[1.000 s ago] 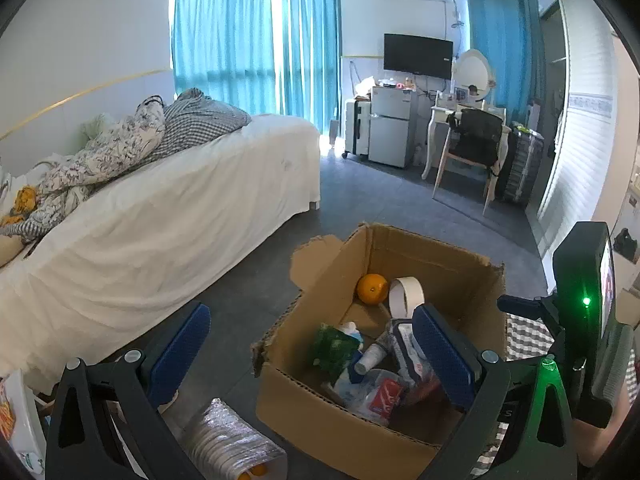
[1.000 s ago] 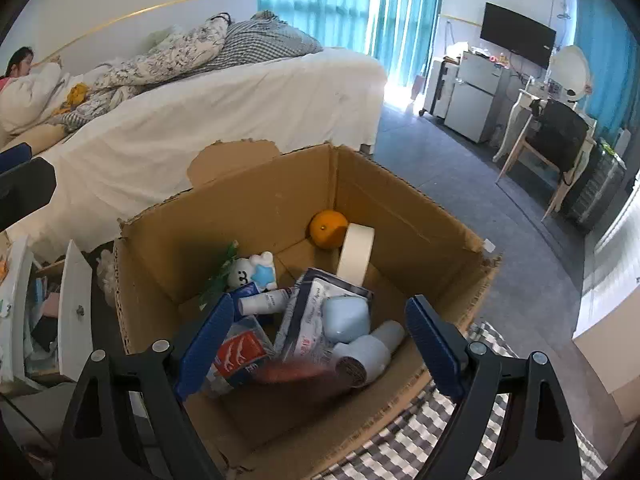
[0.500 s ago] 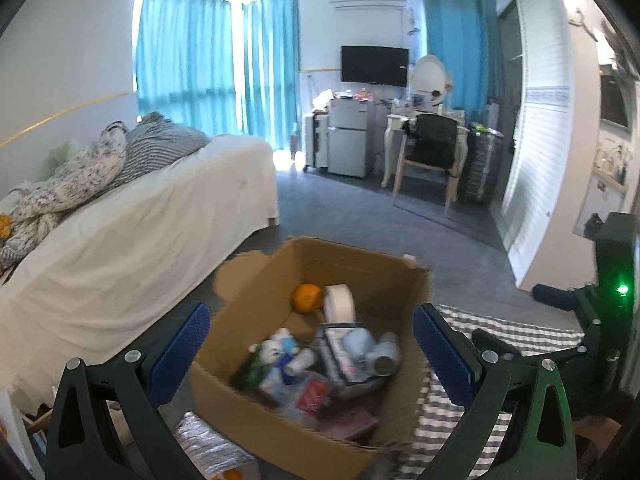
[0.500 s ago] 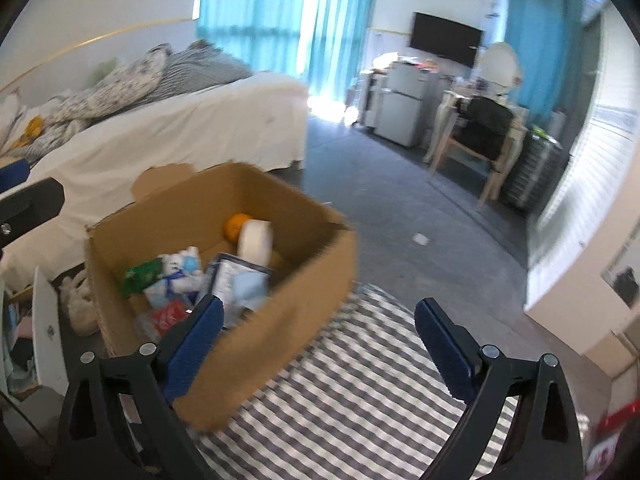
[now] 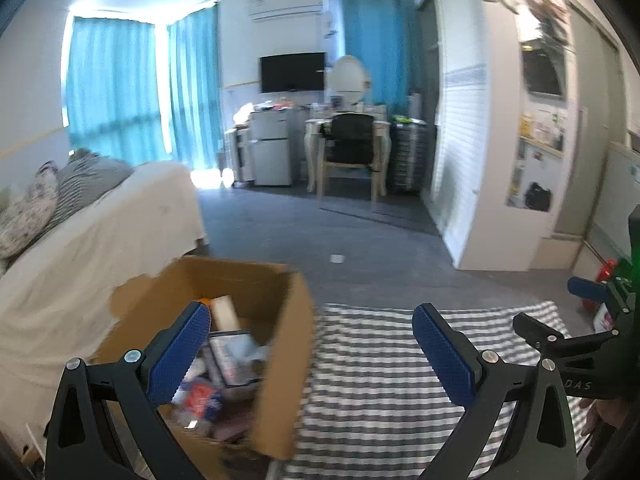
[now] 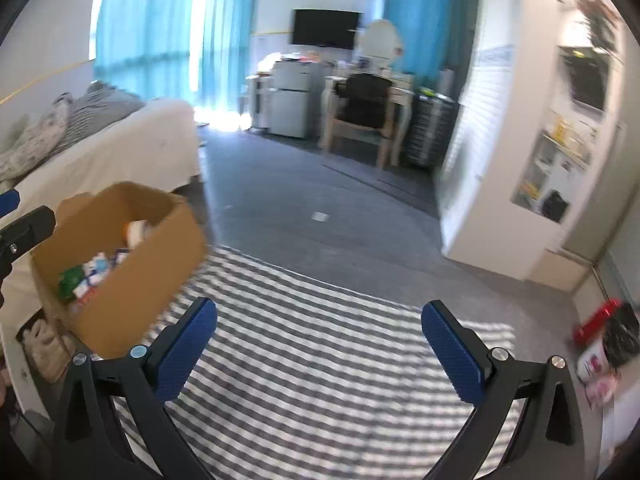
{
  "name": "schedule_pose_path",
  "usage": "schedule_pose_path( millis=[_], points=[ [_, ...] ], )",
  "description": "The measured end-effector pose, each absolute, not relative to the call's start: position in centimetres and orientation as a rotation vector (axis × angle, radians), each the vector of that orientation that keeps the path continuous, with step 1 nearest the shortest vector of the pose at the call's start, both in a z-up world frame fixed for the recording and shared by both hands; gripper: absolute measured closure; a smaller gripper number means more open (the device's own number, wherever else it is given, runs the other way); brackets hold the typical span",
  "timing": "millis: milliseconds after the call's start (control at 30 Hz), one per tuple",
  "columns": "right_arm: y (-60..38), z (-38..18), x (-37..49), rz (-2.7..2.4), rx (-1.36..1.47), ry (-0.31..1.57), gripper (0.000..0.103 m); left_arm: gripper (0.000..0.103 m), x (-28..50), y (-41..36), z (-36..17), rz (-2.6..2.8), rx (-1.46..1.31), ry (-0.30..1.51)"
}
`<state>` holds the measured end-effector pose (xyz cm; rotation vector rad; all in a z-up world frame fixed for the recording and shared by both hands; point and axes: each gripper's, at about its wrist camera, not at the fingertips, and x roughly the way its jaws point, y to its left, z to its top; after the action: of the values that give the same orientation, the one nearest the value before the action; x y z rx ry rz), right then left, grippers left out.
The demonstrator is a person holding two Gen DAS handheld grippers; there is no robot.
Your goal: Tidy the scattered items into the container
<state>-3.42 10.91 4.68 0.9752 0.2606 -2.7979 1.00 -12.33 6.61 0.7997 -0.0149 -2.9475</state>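
The cardboard box (image 5: 280, 364) sits in the lower left of the left wrist view, at the left edge of a grey-and-white striped cloth (image 5: 384, 380), with a white-covered bed (image 5: 100, 256) behind it. Packets and small items lie jumbled inside it, too blurred to name. In the right wrist view the box (image 6: 132, 280) lies at middle left, the striped cloth (image 6: 320, 360) filling the lower centre. The left gripper (image 5: 310, 354) is spread wide with nothing between its blue pads, one pad overlapping the box's opening. The right gripper (image 6: 320, 354) is likewise released and empty over the cloth. A red object (image 6: 596, 316) lies at lower right.
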Motion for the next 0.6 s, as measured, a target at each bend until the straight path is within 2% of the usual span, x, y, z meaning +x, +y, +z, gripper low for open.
schedule_pose_path(
  millis=[200,600],
  points=[
    [17.2,4.9,-1.5,-2.929,1.061,0.243,0.0,0.0,0.5,-6.5,6.2,-3.044,0.813,-0.072],
    [25.1,5.2,1.4,-3.086,1.109,0.072,0.0,0.0,-0.1,1.4,4.7,-3.159,0.908,-0.152]
  ],
)
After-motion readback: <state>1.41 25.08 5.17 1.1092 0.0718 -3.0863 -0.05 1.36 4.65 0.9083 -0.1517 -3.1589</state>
